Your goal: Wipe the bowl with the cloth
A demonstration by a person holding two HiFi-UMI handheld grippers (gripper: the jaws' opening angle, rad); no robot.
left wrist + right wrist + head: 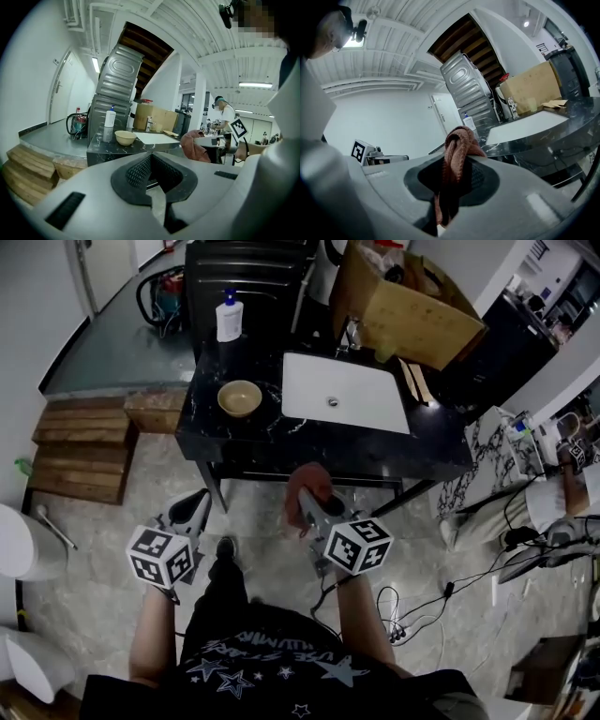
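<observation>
A tan bowl [240,397] stands upright on the black marble counter [234,442], left of the white sink; the left gripper view shows the bowl [125,137] too. My right gripper [312,507] is shut on a reddish-brown cloth [309,486], which bunches up out of its jaws [458,147], short of the counter's front edge. My left gripper [195,510] is shut with nothing in it, lower left of the counter. The cloth [196,146] also hangs at the right in the left gripper view.
A white sink basin [343,393] with a tap fills the counter's middle. A white pump bottle [229,318] stands behind the bowl. A cardboard box [405,307] leans at the back right. Wooden steps [82,448] lie left. Cables [441,592] trail on the floor at right.
</observation>
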